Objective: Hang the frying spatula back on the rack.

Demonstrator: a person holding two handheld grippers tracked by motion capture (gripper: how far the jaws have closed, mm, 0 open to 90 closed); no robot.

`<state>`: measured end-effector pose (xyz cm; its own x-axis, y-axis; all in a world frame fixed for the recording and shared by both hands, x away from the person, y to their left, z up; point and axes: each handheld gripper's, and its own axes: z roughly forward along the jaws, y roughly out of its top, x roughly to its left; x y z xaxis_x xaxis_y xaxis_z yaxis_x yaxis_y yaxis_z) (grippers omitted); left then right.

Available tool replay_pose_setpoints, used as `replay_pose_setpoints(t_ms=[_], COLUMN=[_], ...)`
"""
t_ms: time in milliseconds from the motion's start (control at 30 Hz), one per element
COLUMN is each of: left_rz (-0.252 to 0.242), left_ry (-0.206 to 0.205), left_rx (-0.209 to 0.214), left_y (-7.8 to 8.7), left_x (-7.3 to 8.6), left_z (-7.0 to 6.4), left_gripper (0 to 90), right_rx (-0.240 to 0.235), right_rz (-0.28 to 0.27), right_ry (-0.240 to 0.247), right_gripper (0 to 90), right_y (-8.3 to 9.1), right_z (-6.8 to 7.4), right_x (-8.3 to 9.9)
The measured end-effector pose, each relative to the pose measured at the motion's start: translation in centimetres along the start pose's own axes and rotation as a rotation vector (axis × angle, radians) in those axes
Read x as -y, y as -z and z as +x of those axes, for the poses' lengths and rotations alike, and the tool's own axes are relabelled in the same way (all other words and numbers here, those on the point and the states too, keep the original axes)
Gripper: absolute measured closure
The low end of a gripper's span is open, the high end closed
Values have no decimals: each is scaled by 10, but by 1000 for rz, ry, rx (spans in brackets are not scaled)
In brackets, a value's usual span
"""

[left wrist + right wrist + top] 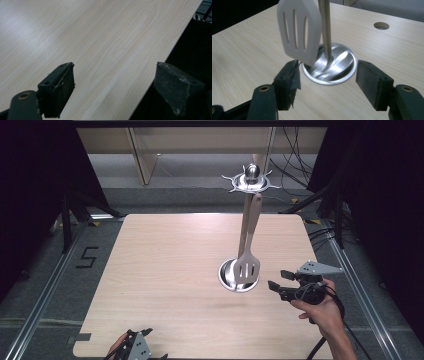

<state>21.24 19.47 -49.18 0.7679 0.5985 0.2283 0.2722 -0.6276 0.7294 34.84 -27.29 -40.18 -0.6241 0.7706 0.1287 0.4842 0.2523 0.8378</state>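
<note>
1. Currently, the white slotted plastic spatula [248, 268] is hung from the steel utensil stand [239, 276], toward the right edge of the light wooden table [165, 270].
2. The right gripper [280, 281] is held released, just beside the stand's round base.
3. The left gripper [141, 334] is held released at the table's near edge.

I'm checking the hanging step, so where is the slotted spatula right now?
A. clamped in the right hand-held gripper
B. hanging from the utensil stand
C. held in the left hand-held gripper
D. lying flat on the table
B: the slotted spatula hangs from the utensil stand, and the open right hand-held gripper is beside it, not touching.
</note>
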Motion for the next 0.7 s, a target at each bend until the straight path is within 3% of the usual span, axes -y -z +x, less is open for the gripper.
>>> replay_pose_setpoints(t_ms=[100, 133, 167, 233, 267, 300, 333, 433, 500, 567, 633, 700], left_rz=[1, -1, -1, 8, 16, 14, 11, 8, 7, 1, 14, 11], left_ry=[-29, 10, -23, -29, -10, -12, -3, -1, 4, 7, -16, -12], left_rx=[-2, -4, -6, -3, -3, -7, -2, -3, -6, -13, -4, -4], left_y=[0, -1, 0, 0, 1, 1, 2, 2, 1, 0, 2, 2], left_x=[1, 2, 1, 2, 3, 3, 3, 3, 3, 3, 3, 3], left_z=[2, -2, 0, 1, -1, 0, 0, 0, 0, -1, 1, 0], left_gripper=[159, 159, 159, 159, 160, 159, 159, 159, 159, 159, 159, 159], right_rx=[-1, -5, -9, 2, -15, -13, -29, -33, -15, -15, -21, -19], right_rz=[2, 9, 8, 1, 20, 10, 23, 25, 23, 44, 56, 49], right_ry=[7, -1, 11, 33, -10, 31, -6, -6, 26, -1, 14, 13], right_gripper=[362, 362, 360, 359, 358, 355, 354, 350, 349, 348, 345, 344], right_y=[-1, -1, -2, -2, -2, -3, -3, -7, -8, -8, -9, -10], right_z=[1, 2, 1, 0, 4, 3, 6, 9, 8, 11, 11, 12], right_x=[2, 3, 4, 4, 5, 7, 8, 12, 14, 15, 18, 19])
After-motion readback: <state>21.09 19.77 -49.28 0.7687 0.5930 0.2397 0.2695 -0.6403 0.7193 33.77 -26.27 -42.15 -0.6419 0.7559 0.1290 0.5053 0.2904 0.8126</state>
